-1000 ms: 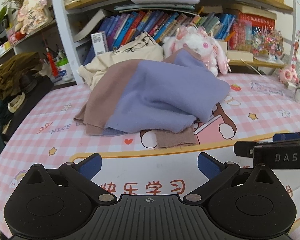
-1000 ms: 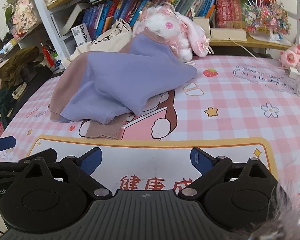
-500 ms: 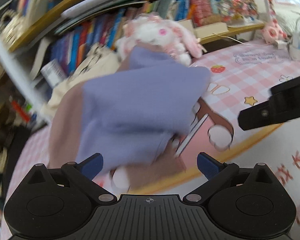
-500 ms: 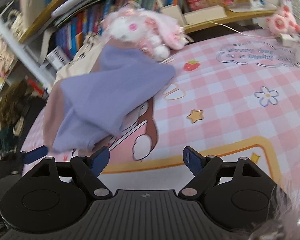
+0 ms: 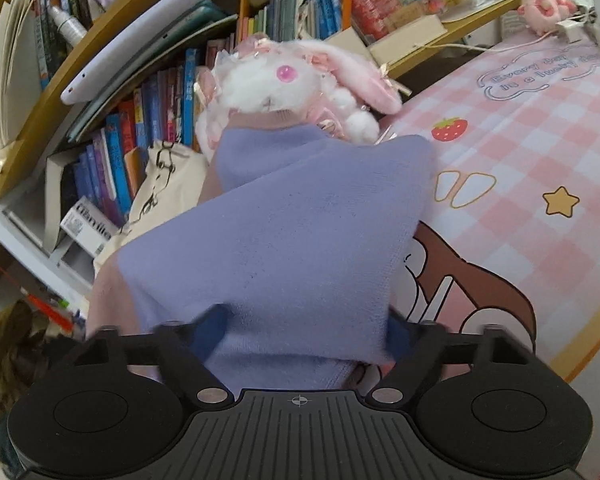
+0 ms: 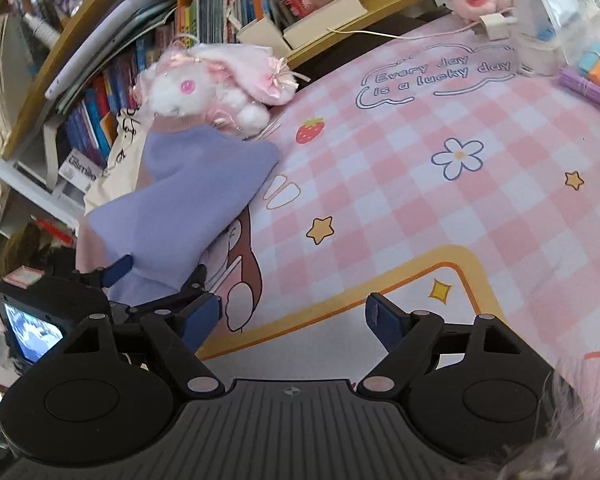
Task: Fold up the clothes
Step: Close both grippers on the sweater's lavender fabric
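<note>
A lavender and mauve knit garment lies crumpled on the pink checked mat, its far end against a plush bunny. My left gripper is open, and its blue-padded fingers straddle the garment's near edge, with cloth filling the gap between them. In the right wrist view the garment sits at the left, with the left gripper around its near corner. My right gripper is open over bare mat, just right of the garment, with nothing between its fingers.
A white and pink plush bunny and a cream tote bag lean against the bookshelf behind the garment. A charger and cables lie at the far right. Dark clothes are piled at the left edge.
Both grippers have moved forward and tilted. The left one went from hovering short of the garment to straddling its near edge. The right one advanced beside it, still open.
</note>
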